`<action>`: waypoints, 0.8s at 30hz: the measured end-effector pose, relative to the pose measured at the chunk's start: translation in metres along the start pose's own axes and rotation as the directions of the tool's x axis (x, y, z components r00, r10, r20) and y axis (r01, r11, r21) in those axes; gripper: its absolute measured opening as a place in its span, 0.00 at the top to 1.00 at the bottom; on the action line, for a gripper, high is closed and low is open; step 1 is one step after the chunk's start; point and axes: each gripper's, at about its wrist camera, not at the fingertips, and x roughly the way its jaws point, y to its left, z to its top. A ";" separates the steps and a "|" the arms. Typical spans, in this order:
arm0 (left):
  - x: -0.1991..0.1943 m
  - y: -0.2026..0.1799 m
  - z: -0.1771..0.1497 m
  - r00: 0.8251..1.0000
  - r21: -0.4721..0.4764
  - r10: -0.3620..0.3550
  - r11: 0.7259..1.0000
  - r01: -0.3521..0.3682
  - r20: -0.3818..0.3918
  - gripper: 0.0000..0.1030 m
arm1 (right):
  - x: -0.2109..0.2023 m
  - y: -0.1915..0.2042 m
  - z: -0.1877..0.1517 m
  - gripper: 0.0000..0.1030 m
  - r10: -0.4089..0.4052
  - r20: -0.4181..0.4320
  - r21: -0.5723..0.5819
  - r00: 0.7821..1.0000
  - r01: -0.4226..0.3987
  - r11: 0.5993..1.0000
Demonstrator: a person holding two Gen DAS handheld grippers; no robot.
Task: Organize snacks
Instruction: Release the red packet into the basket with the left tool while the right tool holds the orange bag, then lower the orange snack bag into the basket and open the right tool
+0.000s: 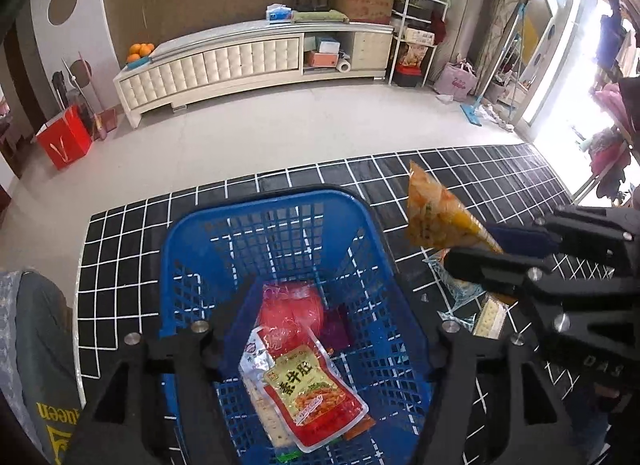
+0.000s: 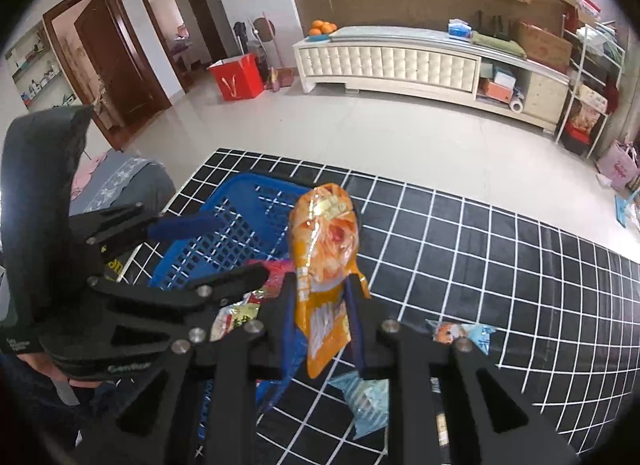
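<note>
Black grid-lined matting is covering the surface (image 2: 480, 249) in a tiled living room, one blue basket (image 1: 192, 249) is sitting on it, the left hand-held gripper (image 1: 324, 339) is gaping empty above while the right hand-held gripper (image 2: 320, 305) is clamping one orange snack packet (image 2: 326, 241) beside the basket.

Blue basket (image 1: 280, 225) holding red snack packet (image 1: 316, 397), right gripper (image 1: 476, 249) gripping orange packet (image 1: 436, 209)

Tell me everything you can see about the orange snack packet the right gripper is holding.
The orange snack packet is a glossy, crinkled plastic pouch with printed food pictures. The right gripper has its fingers shut on its lower part, so it stands upright in the air beside the blue basket, above the black gridded mat.
</note>
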 end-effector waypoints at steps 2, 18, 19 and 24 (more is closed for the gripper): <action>-0.002 0.002 -0.001 1.000 0.001 0.006 1.000 -0.006 -0.004 0.37 | 0.000 0.001 0.000 0.74 0.001 -0.004 0.002 1.000 -0.001 1.000; -0.051 0.047 -0.023 0.996 -0.056 0.082 0.995 -0.079 0.041 0.36 | 0.005 0.043 0.018 0.74 0.029 -0.008 -0.070 1.000 -0.029 0.997; -0.052 0.050 -0.023 0.996 -0.059 0.084 0.995 -0.081 0.042 0.36 | 0.007 0.046 0.019 0.74 0.028 -0.011 -0.078 1.000 -0.029 0.997; -0.054 0.063 -0.026 0.995 -0.082 0.091 0.993 -0.088 0.043 0.36 | 0.021 0.056 0.028 0.74 0.015 -0.035 -0.112 0.999 -0.019 0.994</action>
